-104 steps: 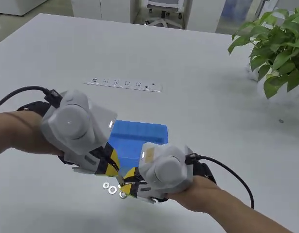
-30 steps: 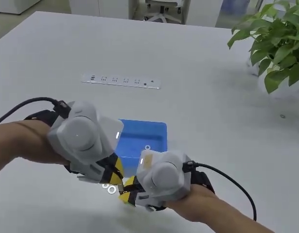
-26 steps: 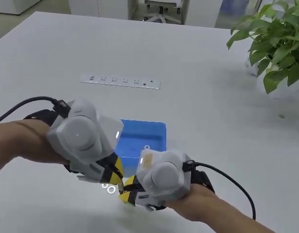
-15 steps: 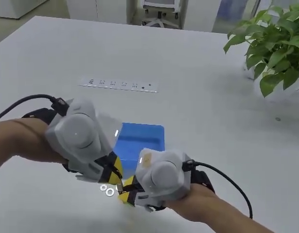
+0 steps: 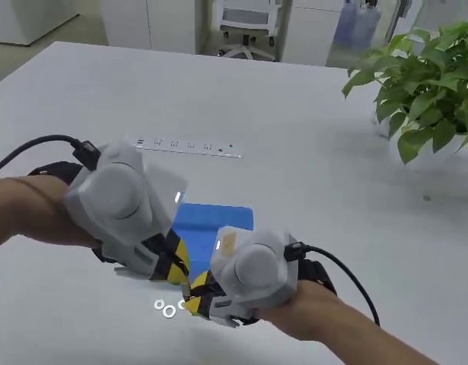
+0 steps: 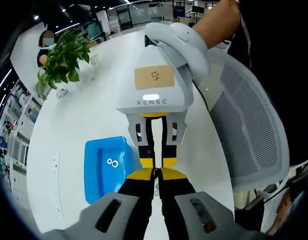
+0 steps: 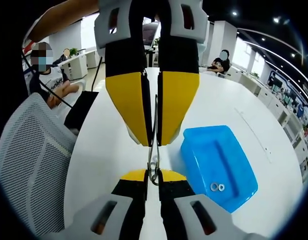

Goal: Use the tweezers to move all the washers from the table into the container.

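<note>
**While both grippers pinch the tweezers, the loose washers lie on your near side**

As you hold things now, your left gripper (image 6: 155, 175) and right gripper (image 7: 152, 176) face each other nose to nose. Each has its jaws clenched on the tweezers (image 7: 154, 142), whose thin steel legs run straight from one pair of jaws to the other. That line is the tool's long axis, and it lies alongside the blue container (image 7: 214, 155) rather than pointing into it. Whether the tips carry a washer is too small to tell.

From the head view, the washers on the table (image 5: 165, 308), at least two, sit close together on the white table (image 5: 310, 152). They are just beside the right gripper's jaws and on your side of them. The container lies the other way, close by, beyond the meeting jaws. Two washers (image 7: 217, 187) rest inside it near one end.

So the coming move likely turns on this: the pick-up is toward you and down, and the drop is away from you. Your right gripper is the nearer one to the loose washers. You probably need to tilt the tweezers' tips down toward them first.
</note>
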